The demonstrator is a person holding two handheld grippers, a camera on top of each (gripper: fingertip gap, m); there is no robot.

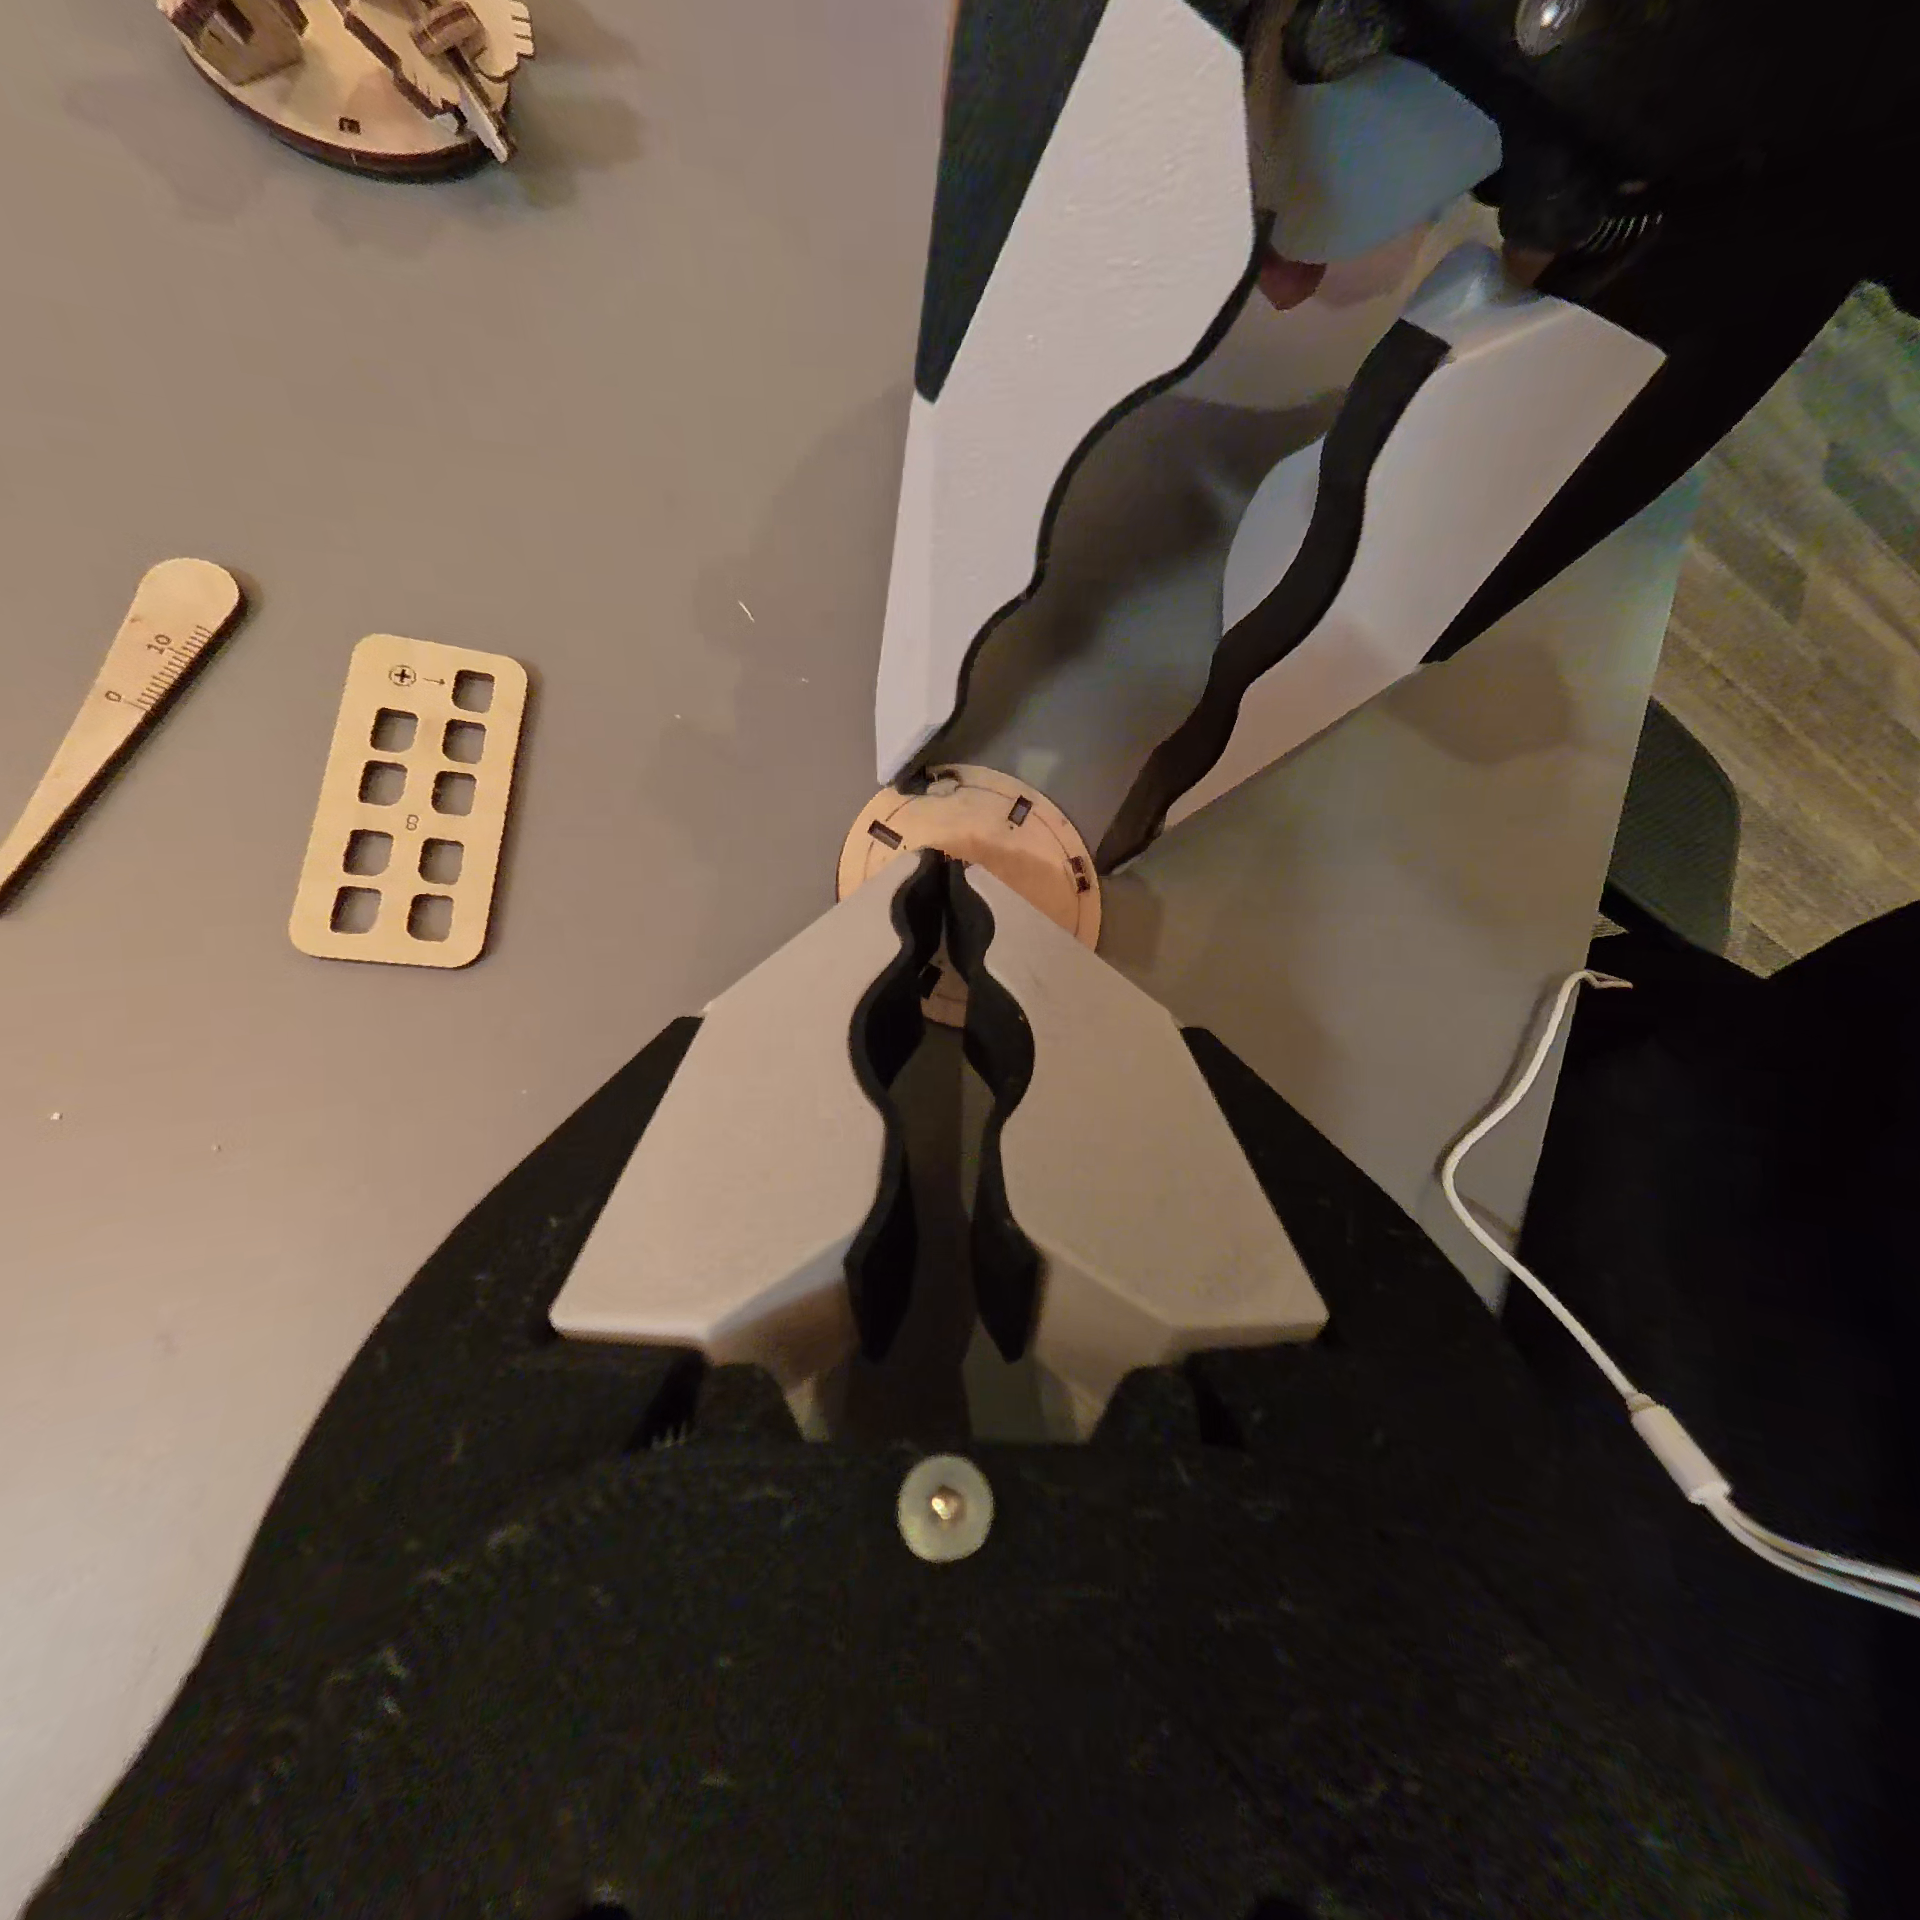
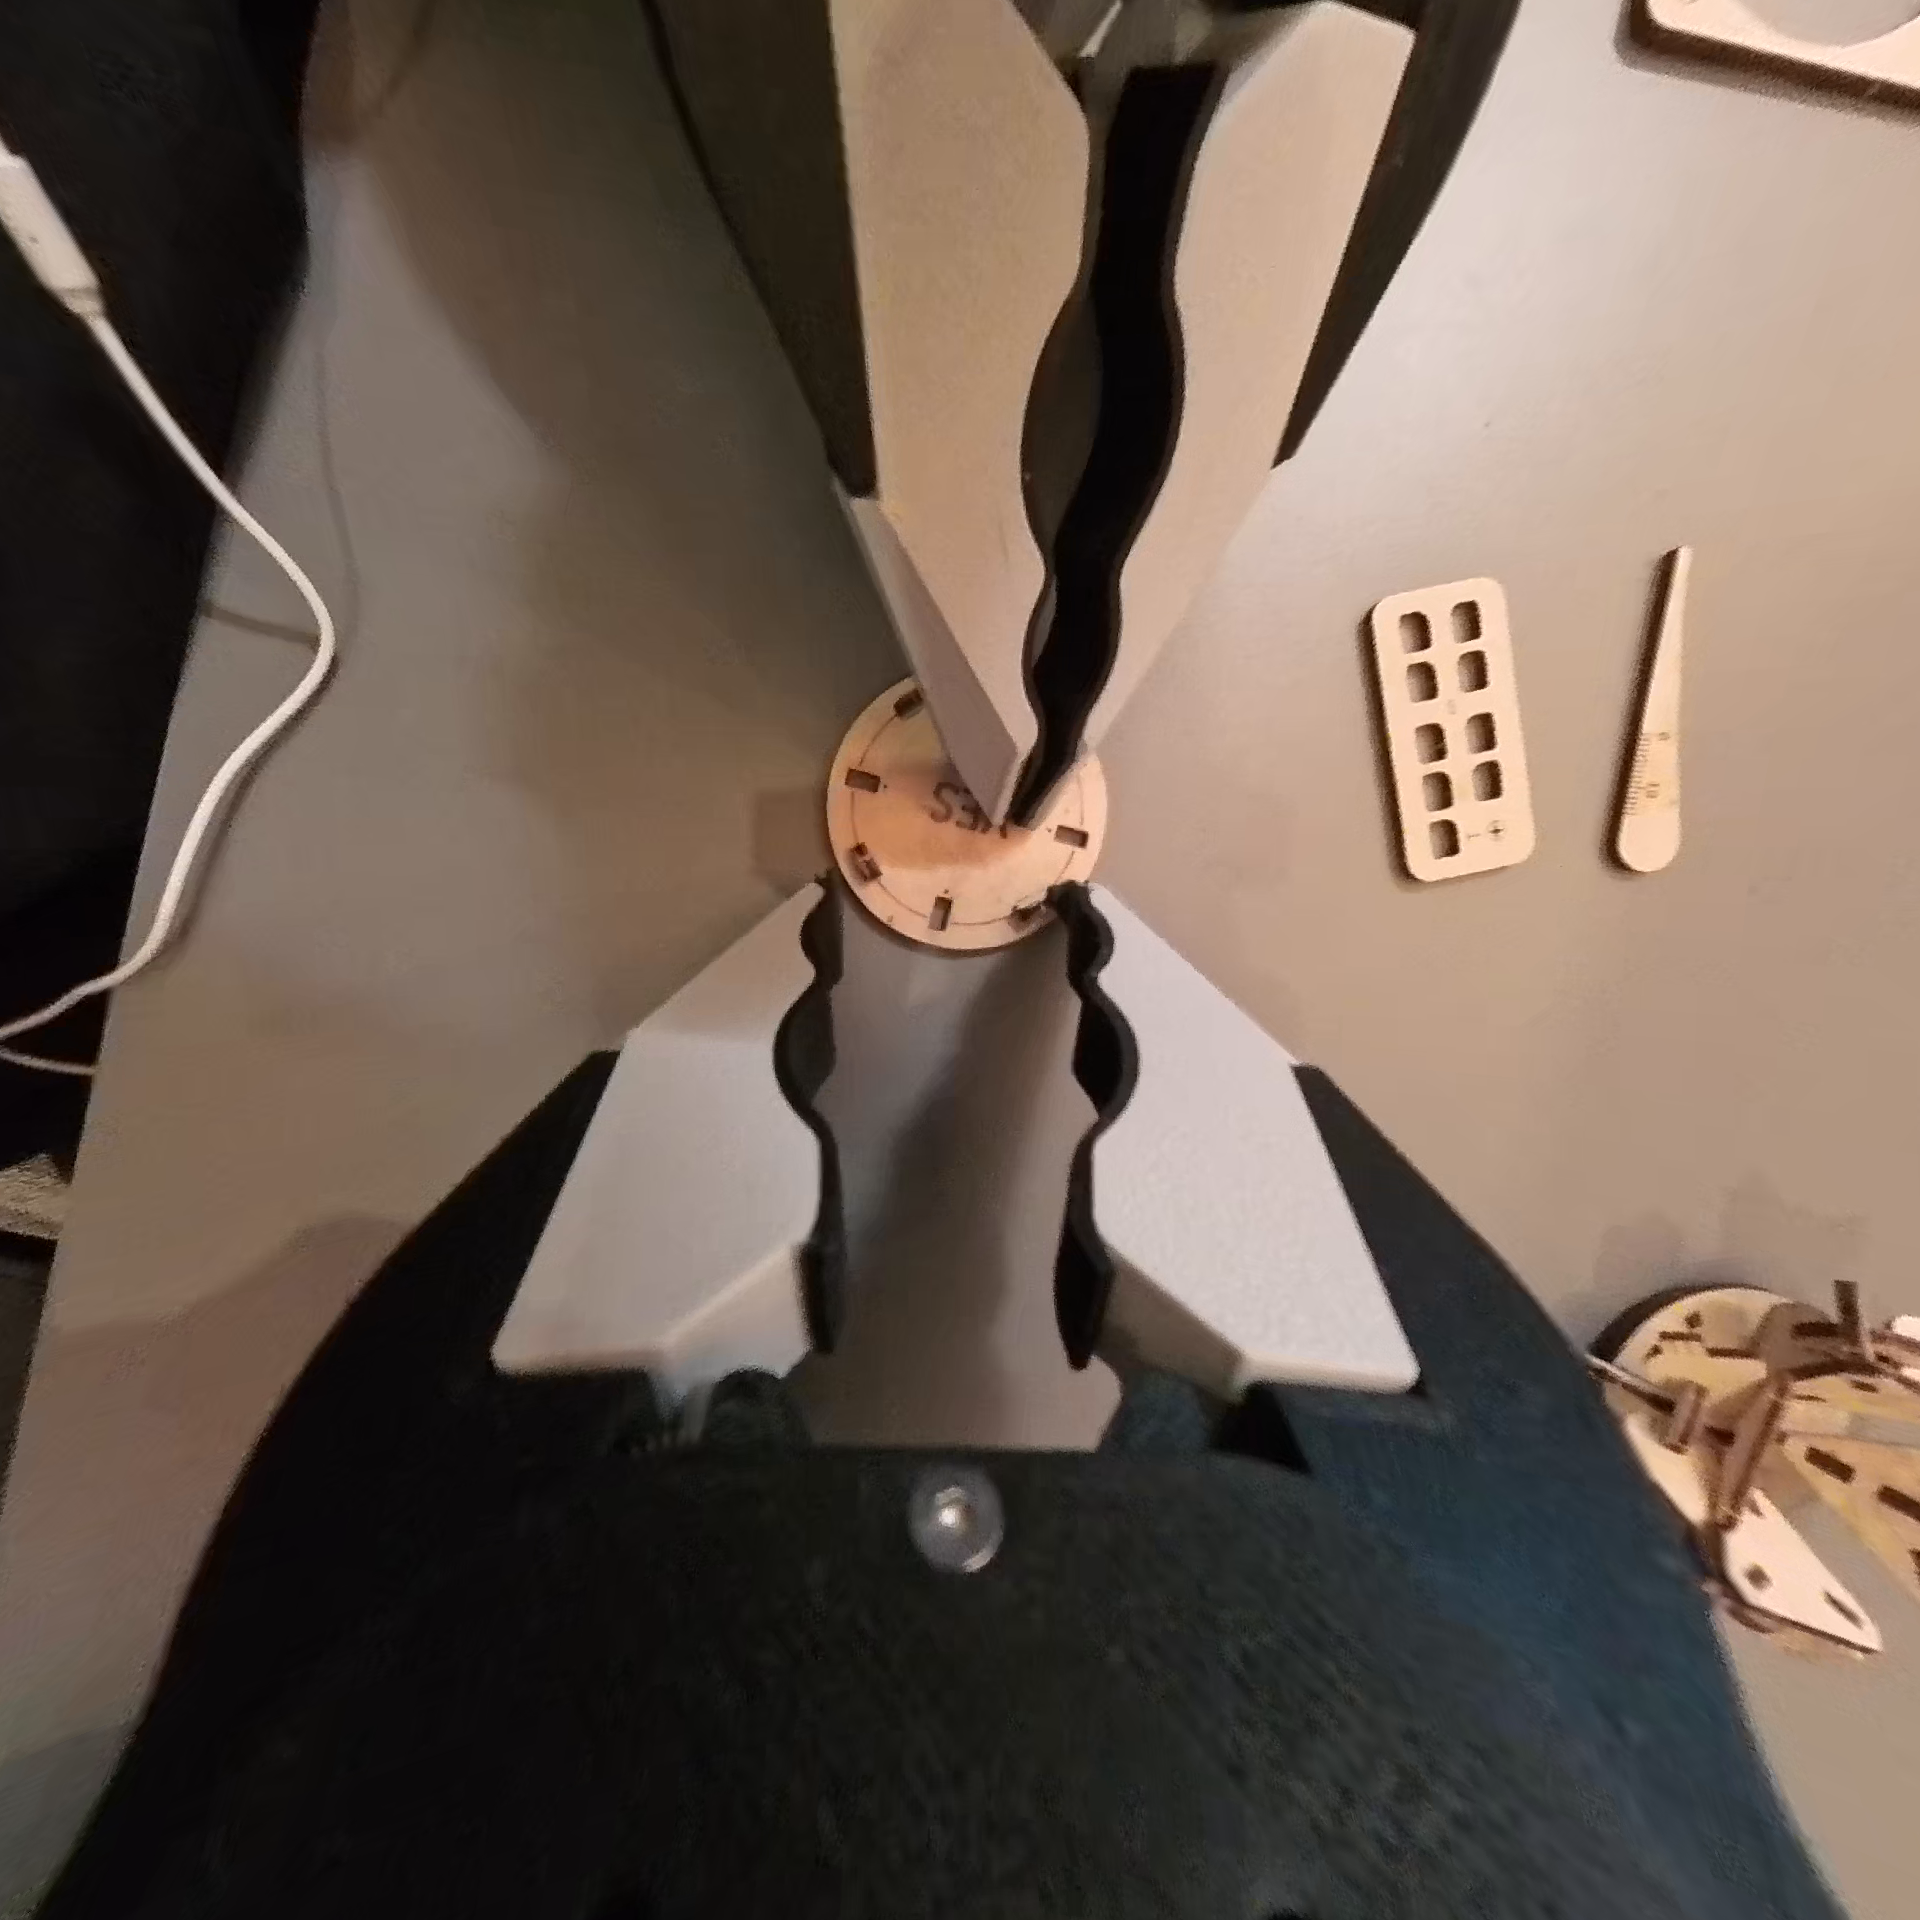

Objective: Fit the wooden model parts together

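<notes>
A round wooden disc [image 1: 1023, 831] with small slots near its rim lies flat on the grey table [image 1: 520, 416]. My left gripper [image 1: 943, 860] is shut with nothing between its pads, and its tips rest on the disc's top face. It comes in from the top of the right wrist view [image 2: 1013, 816]. My right gripper [image 2: 945, 896] stands across the disc [image 2: 935, 831], with one fingertip [image 2: 821, 904] at the rim on the left and the other at the rim on the right. Both pads touch the rim. It also shows in the left wrist view [image 1: 1010, 816].
A rectangular wooden plate with square holes [image 1: 410, 800] and a wooden ruler stick [image 1: 114, 717] lie to one side. A built wooden model on a round base [image 1: 364, 73] stands farther off. A white cable [image 1: 1538, 1330] hangs off the table edge near the disc. The grippers are tip to tip, or close to it.
</notes>
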